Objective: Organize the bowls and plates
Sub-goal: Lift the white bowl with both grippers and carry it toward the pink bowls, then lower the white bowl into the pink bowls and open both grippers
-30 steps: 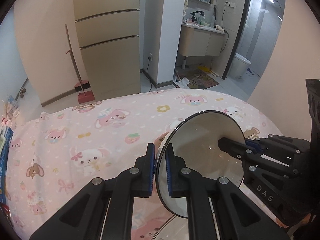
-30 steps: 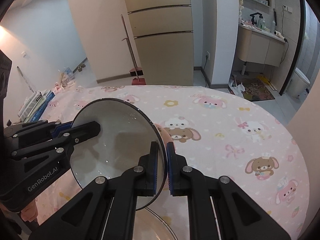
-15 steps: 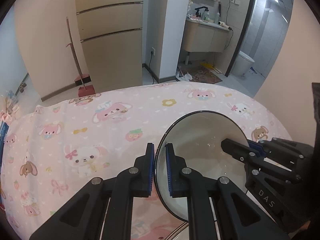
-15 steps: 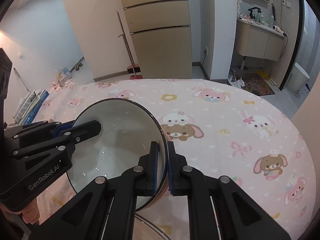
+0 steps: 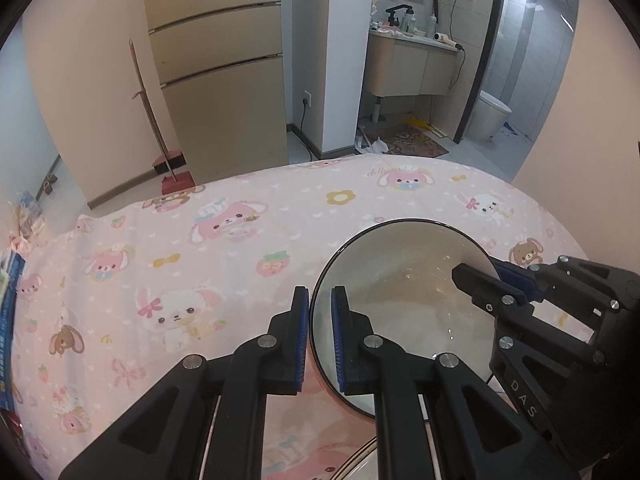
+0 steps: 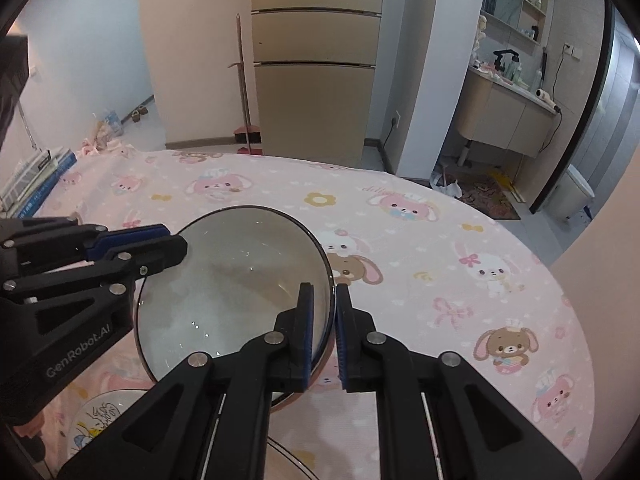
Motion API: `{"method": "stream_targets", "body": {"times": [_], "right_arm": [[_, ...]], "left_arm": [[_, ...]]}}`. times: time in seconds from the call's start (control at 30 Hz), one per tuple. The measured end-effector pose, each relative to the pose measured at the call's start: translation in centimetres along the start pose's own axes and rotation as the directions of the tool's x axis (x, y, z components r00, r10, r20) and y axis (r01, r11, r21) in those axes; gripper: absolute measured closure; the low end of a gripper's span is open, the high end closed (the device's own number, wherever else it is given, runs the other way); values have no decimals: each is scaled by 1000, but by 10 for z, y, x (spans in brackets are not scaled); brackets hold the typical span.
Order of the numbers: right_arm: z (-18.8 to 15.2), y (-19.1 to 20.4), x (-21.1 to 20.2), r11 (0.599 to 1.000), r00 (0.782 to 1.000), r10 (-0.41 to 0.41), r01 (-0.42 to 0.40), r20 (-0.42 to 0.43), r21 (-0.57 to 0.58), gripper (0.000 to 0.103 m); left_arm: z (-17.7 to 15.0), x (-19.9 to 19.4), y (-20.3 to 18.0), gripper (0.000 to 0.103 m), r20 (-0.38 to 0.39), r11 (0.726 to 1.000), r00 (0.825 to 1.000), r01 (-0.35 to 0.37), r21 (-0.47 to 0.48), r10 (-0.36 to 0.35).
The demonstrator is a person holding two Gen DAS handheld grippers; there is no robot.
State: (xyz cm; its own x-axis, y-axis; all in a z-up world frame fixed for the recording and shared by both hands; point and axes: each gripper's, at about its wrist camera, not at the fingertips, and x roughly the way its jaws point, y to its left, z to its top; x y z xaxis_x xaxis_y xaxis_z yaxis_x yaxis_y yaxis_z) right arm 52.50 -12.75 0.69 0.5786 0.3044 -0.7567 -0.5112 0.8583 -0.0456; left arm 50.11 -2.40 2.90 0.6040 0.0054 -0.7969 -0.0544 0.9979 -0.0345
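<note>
Both tongs on one item: a round white ceramic bowl with a thin dark rim (image 5: 404,304). My left tongs (image 5: 320,336) are clamped on its left rim, one pad inside, one outside. My right tongs (image 6: 322,332) are clamped on the opposite rim the same way. The bowl hangs between them, tilted up so the inside faces me, above the near edge of the desk, a round one under a pink cartoon-rabbit tablecloth (image 6: 440,240).

Step in hand, my read: carrying the bowl to stack it. Below it at the near edge are two more dishes: a white plate with a printed drawing (image 6: 100,420), near-left, and the rim of another pale dish (image 6: 292,460) just under my right tongs. Can't tell which is the target.

Next move needs: level the bowl, centre it over the chosen dish, lower until it seats, then open both tongs together. Opening one side first would likely tip it. Glazed rim, thin pinch, so slip is a risk.

Room: tan tall cabinet (image 5: 224,72) straight past the far edge, red broom (image 6: 248,132) leaning beside it, bathroom vanity (image 6: 508,116) and toilet (image 5: 492,116) through the doorway far right. Stack of books (image 6: 36,184) at the left edge.
</note>
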Motion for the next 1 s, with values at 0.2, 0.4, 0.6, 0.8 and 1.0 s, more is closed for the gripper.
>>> {"method": "stream_targets", "body": {"times": [0.2,0.4,0.6,0.8,1.0], "right_arm": [[1,-4,0,1000,1000,20,-20,-5,7,93],[3,-16,-3,994,996,91,-89,-15,65,93],[6,-24,-18,990,993,112,-114,34,82,97],[7,-29,-12,991,995,95,-98,40,93,102],[4,-37,1,980,990,140,-139,7,140,103]], "left_arm": [[1,-5,1,91,6,999,1000,31,-7,-31],[4,-20,1,91,46,999,998,40,-17,-39],[7,-32,8,71,71,997,997,41,-59,-37],[8,-35,13,49,93,997,995,33,-73,-26],[8,-30,16,49,73,996,997,32,-86,-26]]}}
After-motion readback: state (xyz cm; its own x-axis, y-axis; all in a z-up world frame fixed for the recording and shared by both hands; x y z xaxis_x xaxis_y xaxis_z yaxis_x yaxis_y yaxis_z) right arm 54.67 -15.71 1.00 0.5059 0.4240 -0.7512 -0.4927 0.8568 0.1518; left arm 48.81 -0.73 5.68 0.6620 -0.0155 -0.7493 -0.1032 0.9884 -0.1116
